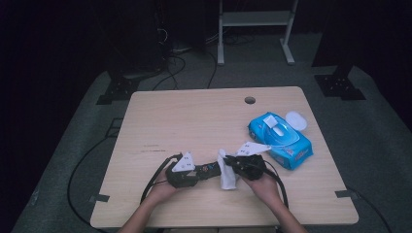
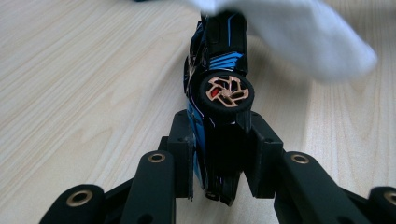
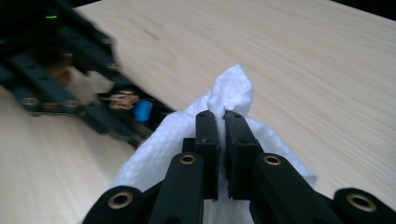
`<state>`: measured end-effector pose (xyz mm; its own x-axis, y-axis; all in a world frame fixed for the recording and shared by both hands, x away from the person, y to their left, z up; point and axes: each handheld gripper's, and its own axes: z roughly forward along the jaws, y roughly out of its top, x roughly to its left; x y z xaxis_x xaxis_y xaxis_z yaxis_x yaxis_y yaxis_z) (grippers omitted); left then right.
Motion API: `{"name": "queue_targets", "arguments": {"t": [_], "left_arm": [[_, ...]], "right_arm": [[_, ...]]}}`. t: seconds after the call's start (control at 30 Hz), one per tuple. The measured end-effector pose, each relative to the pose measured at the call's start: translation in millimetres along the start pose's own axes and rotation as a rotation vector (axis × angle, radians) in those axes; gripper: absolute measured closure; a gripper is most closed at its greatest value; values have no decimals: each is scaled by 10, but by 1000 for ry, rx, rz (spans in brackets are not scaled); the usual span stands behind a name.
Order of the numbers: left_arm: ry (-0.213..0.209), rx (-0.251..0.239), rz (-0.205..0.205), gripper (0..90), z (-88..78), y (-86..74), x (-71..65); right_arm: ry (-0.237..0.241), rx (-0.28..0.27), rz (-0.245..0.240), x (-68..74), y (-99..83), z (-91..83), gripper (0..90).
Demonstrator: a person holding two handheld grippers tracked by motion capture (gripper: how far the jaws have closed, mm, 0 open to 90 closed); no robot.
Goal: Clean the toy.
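Gripping a black toy car (image 2: 219, 93) with blue stripes in the left gripper (image 2: 223, 154), jaws clenched on its body, one copper-spoked wheel (image 2: 227, 91) facing the left gripper view. Holding the car low over the wooden table (image 1: 194, 121), near the front edge, nose pointing toward the right gripper (image 3: 222, 154). Pinching a white wet wipe (image 3: 229, 93) in the right gripper, jaws clenched tight on a fold of it, loose cloth bulging to both sides of the pads. Draping the wipe (image 1: 227, 172) against the far end of the car (image 1: 209, 170), between the two grippers in the high view. Resting both hands (image 1: 262, 184) at the table's near edge, the left gripper (image 1: 187, 172) and the right gripper (image 1: 245, 165) close together. Lying behind the right gripper: a blue wipes pack (image 1: 279, 141), lid (image 1: 295, 120) flipped open, well apart from the car.
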<state>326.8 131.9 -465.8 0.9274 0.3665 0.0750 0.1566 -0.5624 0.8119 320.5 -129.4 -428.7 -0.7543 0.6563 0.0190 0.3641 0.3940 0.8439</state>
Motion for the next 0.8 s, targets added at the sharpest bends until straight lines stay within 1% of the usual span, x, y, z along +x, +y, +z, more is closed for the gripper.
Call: {"name": "queue_targets", "arguments": {"t": [0.07, 0.13, 0.17, 0.2, 0.27, 0.3, 0.33, 0.37, 0.43, 0.5, 0.57, 0.63, 0.67, 0.7, 0.73, 0.8], "left_arm": [[0, 3, 2, 682, -7, -5, 4], [1, 7, 7, 699, -7, -5, 11], [3, 8, 10, 700, -3, -1, 11], [3, 6, 6, 700, 1, 2, 6], [0, -1, -1, 697, 8, 4, 5], [-4, -4, -5, 691, 7, 7, 8], [-6, -4, -10, 671, 11, 16, 13], [-7, -7, -17, 651, 16, 23, 13], [-2, -5, -5, 639, 40, 45, 2], [0, -5, -11, 636, 51, 51, 1], [1, -3, -8, 636, 52, 51, 0], [-2, 2, -3, 635, 50, 56, 2], [-2, 0, -4, 634, 56, 56, 1], [-1, 1, -4, 633, 60, 58, 0], [0, 2, -7, 632, 64, 60, -3], [2, 2, -7, 631, 68, 59, -8]], "right_arm": [[-43, 7, 22, -93, -33, -56, 847], [-60, 2, 64, -192, -76, -120, 847], [-71, 2, 66, -212, -89, -137, 847], [-74, 8, 68, -216, -95, -147, 847], [-61, 2, 70, -187, -93, -127, 846], [-76, -4, 47, -149, -84, -101, 846], [-77, -4, 41, -129, -77, -89, 846], [-59, -3, 45, -111, -65, -74, 846], [-41, -3, 34, -82, -52, -49, 847], [-51, 3, 9, -61, -36, -42, 846], [-43, 2, 31, -72, -32, -41, 847], [-43, -3, 28, -49, -21, -23, 847], [-22, -8, 32, -29, -6, -11, 847], [-4, -8, 26, 8, 16, 7, 847], [9, -6, 6, 65, 39, 37, 847], [48, 0, -16, 188, 71, 114, 847]]}}
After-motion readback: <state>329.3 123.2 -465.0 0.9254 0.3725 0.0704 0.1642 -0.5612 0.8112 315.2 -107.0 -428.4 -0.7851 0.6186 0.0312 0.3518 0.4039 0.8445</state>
